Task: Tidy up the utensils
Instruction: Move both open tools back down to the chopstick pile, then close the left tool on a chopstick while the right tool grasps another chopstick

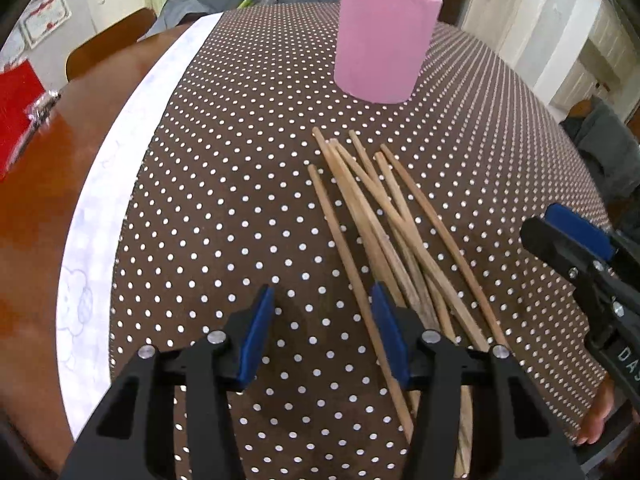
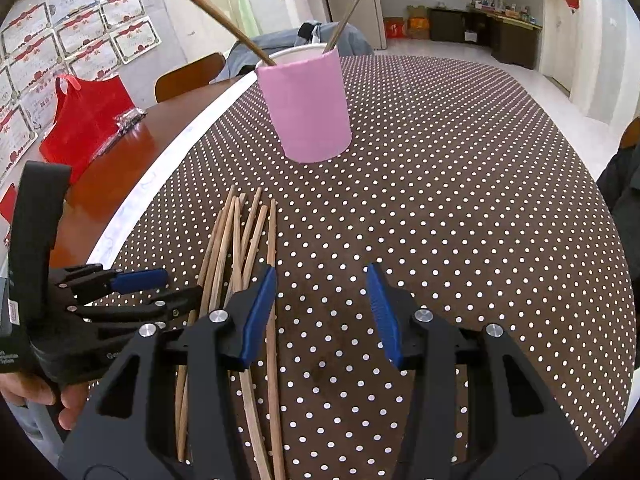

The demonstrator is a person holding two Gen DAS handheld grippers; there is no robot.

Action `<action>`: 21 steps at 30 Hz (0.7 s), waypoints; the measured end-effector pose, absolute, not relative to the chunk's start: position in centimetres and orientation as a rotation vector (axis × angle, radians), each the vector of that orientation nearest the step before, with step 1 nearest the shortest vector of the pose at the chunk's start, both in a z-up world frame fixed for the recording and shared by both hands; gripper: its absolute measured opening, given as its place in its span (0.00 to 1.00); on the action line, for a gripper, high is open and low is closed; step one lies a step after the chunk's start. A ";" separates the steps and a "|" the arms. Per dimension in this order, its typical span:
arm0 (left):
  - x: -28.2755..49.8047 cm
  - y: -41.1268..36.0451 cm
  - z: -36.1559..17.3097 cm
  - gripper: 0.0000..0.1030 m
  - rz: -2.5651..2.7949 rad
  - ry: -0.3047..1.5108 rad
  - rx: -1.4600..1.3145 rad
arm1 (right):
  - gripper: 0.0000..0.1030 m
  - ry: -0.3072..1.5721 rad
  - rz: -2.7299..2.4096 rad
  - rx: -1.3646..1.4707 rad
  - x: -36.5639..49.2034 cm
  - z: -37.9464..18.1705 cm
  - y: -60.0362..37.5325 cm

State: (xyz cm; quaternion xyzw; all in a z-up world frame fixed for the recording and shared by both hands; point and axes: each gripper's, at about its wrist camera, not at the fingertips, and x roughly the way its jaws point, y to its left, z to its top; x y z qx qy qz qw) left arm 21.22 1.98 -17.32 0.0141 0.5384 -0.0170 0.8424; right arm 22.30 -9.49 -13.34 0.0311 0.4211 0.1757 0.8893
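Two hand-held grippers are shown over a loose pile of thin wooden chopsticks (image 1: 384, 232) lying crossed on a brown tablecloth with white polka dots (image 1: 224, 208). The landmark is the pink cylindrical holder (image 1: 384, 40), which stands upright on the cloth beyond the pile and already has a few sticks leaning out of its mouth (image 2: 224, 20). The pile lies on the near side of the holder, apart from it, with its ends fanned toward it. The left gripper (image 1: 324, 336), with black arms and blue pads, stands on the near side of the pile with its jaws parted; one outlying chopstick runs between them, close to the right-hand pad, but neither pad is seen pressing on it. The right gripper (image 2: 322, 316) is likewise parted and empty, its left-hand pad just above the pile's edge and only bare cloth in its gap. The step in hand appears to be the approach to a pick-up. The next move would call for closing on a single stick, lifting it free of its neighbours, and carrying it up and over the holder's rim.
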 end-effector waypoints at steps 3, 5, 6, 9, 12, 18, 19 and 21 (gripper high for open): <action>21.5 1.9 -17.3 0.36 -0.036 1.143 0.041 | 0.46 0.901 0.373 0.041 22.7 -13.6 -9.2; 21.6 2.3 -17.2 0.20 -0.035 1.148 0.033 | 0.45 0.929 0.380 0.028 23.0 -13.9 -9.0; 21.6 2.4 -17.1 0.16 -0.035 1.150 0.028 | 0.45 0.944 0.384 0.019 23.2 -14.0 -8.8; 22.0 3.1 -17.1 0.09 -0.045 1.162 -0.005 | 0.45 0.986 0.401 -0.024 23.7 -14.4 -8.0; 22.4 3.8 -17.2 0.06 -0.056 1.165 -0.040 | 0.45 1.034 0.426 -0.048 24.4 -14.8 -7.1; 22.7 5.0 -17.3 0.06 -0.083 1.165 -0.115 | 0.38 1.108 0.443 -0.102 26.1 -15.0 -5.0; 22.7 5.1 -17.3 0.06 -0.086 1.165 -0.122 | 0.35 1.127 0.444 -0.116 26.5 -15.1 -4.6; 22.7 5.2 -17.3 0.06 -0.092 1.162 -0.137 | 0.35 1.153 0.427 -0.148 27.1 -15.3 -3.8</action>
